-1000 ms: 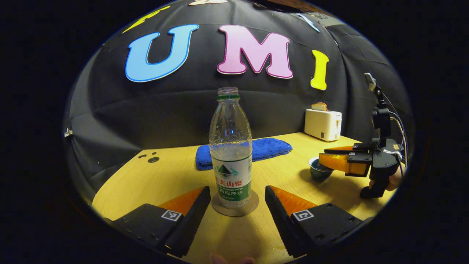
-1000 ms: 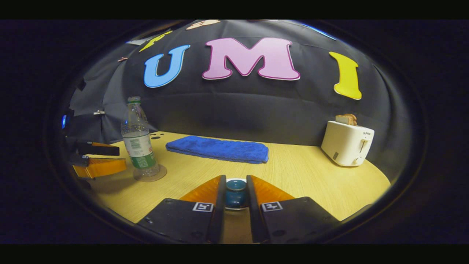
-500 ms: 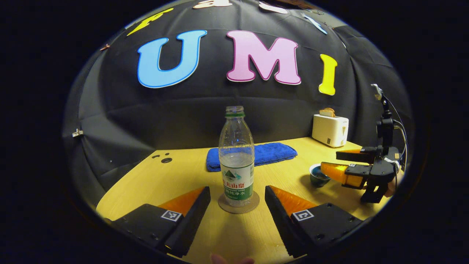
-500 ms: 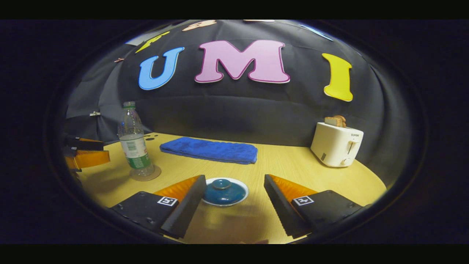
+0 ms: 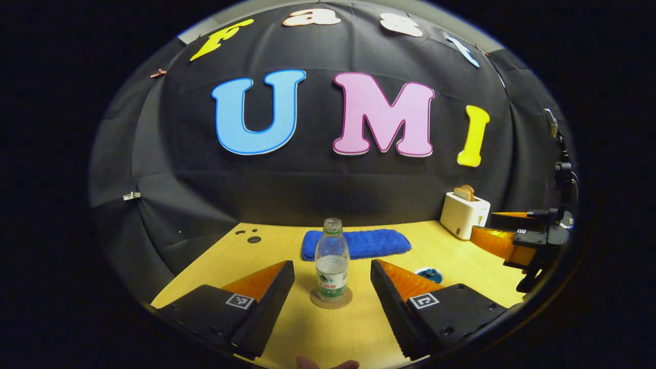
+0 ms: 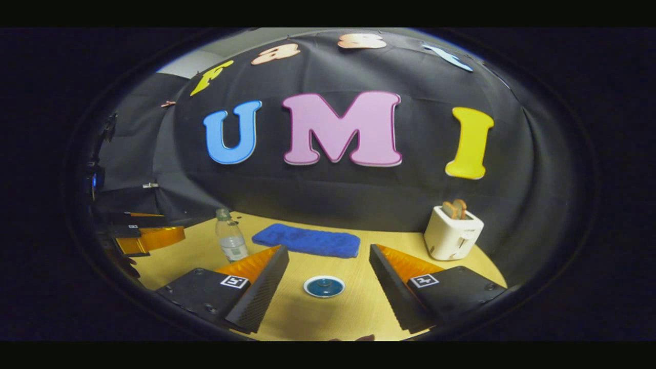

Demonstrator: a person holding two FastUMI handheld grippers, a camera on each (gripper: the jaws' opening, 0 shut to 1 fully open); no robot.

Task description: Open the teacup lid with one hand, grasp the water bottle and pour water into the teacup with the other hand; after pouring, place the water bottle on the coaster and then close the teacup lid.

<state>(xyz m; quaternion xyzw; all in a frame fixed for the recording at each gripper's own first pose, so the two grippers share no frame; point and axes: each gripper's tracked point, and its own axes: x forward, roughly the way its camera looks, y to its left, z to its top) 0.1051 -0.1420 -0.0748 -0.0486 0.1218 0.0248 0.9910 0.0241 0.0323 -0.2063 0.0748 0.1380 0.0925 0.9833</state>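
The clear plastic water bottle (image 5: 332, 261) is seen upright, uncapped, on a round coaster (image 5: 331, 299) at the middle of the left gripper view. At 3 o'clock from it, the lidded teacup (image 6: 324, 286), glazed blue with a white rim, sits on the pale wood-grain table (image 6: 328, 318). At 12 o'clock, a blue terry towel (image 6: 306, 240) is laid flat; at 2 o'clock, a white toaster (image 6: 452, 233) holding bread is stood against the black cloth wall. The left gripper (image 5: 332, 282) is held wide apart, clear of the bottle; the right gripper (image 6: 328, 269) is likewise spread wide, nothing gripped.
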